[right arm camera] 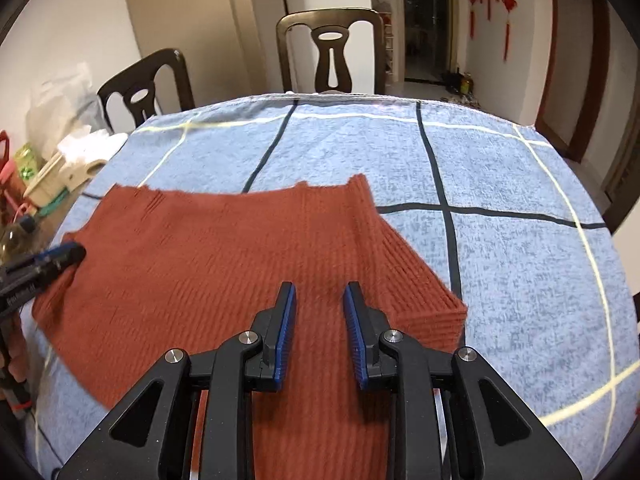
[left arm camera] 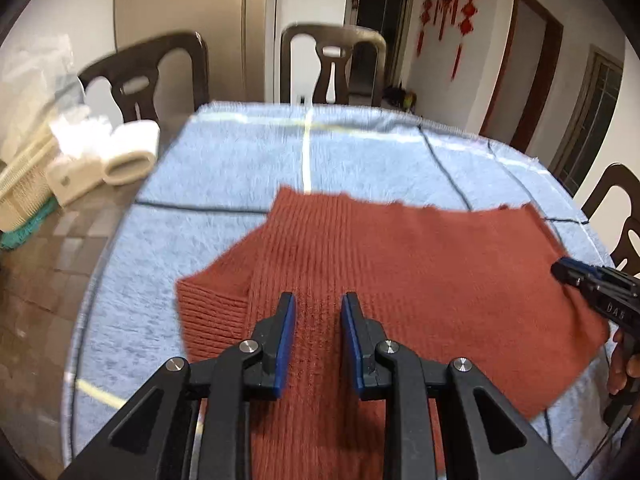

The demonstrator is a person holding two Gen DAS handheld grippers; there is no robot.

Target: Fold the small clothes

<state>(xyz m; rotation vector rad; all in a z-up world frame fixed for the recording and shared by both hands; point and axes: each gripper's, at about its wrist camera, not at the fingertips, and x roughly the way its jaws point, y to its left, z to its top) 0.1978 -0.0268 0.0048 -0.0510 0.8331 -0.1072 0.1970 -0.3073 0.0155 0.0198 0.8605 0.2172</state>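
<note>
Sweater (left arm camera: pixel 400 264) is the thing we have to fold, and it lies on the blue blanket (left arm camera: pixel 224 176) that covers the table. It is a small knit one, rust red, and it is spread out mostly flat with its ribbed side up. We see the same sweater (right arm camera: pixel 208 264) from our other side too.

Our left gripper (left arm camera: pixel 319 312) hangs over the part of the sweater nearest to us. Its two blue pads have a gap between them, and we see red knit through that gap. Nothing is pinched in it. Our right gripper (right arm camera: pixel 319 304) looks the same: pads apart, over the cloth, holding nothing. Each gripper also pokes into the edge of the other one's picture, and the tip there sits right at the side edge of the sweater. We cannot tell if that tip touches the cloth.

One sleeve (left arm camera: pixel 212 304) sticks out on the left side, and its cuff looks thick, as if it is doubled over. On the right side another thick ribbed corner (right arm camera: pixel 436 312) sticks out the same way. We think the sleeves may be partly tucked, but the body is wide open, so we guess the folding has just begun or is barely started. We think what is left is to bring the sides in and then fold the body in half.

Two chairs (right arm camera: pixel 332 52) stand behind the table, and some white things (left arm camera: pixel 128 152) sit off the blanket to the left.
</note>
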